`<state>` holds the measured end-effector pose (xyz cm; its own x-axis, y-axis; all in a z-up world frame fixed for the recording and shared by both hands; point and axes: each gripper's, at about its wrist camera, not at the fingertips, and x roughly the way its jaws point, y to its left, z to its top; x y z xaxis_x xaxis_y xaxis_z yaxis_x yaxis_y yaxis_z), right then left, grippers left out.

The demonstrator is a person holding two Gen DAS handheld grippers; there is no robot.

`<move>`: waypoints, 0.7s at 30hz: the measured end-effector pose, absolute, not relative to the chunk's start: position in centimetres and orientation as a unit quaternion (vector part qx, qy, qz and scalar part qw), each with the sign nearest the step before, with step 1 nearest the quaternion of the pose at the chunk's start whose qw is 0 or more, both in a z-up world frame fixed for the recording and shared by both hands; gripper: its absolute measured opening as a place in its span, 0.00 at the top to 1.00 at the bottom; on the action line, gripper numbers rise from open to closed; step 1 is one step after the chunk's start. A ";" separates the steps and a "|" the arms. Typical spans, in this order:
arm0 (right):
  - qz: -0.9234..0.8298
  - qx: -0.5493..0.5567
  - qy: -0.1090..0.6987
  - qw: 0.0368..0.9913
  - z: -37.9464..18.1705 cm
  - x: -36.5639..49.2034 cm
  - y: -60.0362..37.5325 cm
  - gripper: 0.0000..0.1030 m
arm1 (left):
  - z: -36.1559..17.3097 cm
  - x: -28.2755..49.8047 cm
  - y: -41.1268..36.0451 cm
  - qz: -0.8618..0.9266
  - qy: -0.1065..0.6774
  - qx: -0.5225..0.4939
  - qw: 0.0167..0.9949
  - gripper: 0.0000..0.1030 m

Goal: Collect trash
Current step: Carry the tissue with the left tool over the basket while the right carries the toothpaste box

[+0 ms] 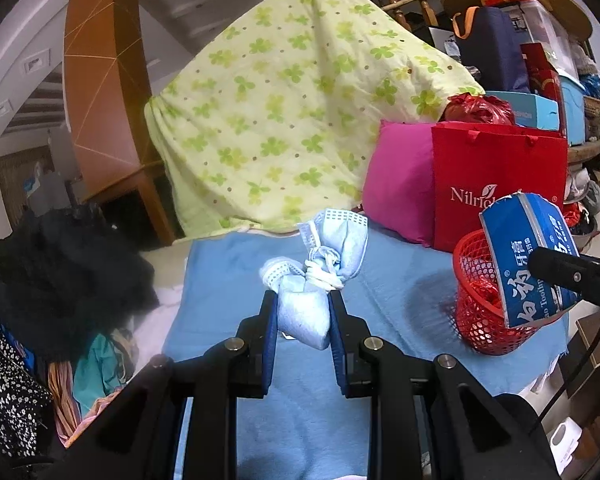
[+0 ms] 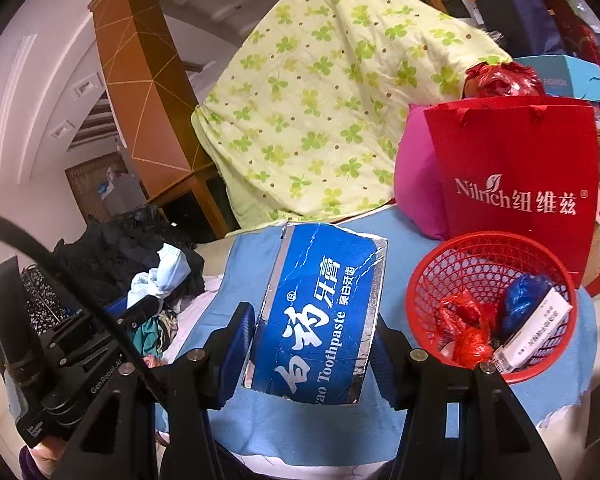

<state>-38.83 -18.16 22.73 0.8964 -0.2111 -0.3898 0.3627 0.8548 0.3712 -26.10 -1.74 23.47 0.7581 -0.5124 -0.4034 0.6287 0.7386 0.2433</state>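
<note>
The left gripper [image 1: 303, 312] is closed on a bundled face mask [image 1: 320, 264], and the right gripper [image 2: 312, 344] clamps a flattened toothpaste box [image 2: 320, 312]. Both are held above the blue cloth [image 1: 228, 280], the box just left of the red basket [image 2: 488, 248]. The basket stands on the cloth and holds wrappers and a small carton. Behind the basket stands a red paper bag [image 2: 516, 168], and beside the bag a pink pillow [image 1: 400, 176] and a flowered quilt [image 1: 292, 112].
</note>
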 end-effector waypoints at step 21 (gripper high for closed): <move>-0.164 0.249 0.161 0.941 22.1 -40.6 -19.9 0.44 | 22.5 -26.9 -4.1 -0.318 0.171 0.208 0.909 0.75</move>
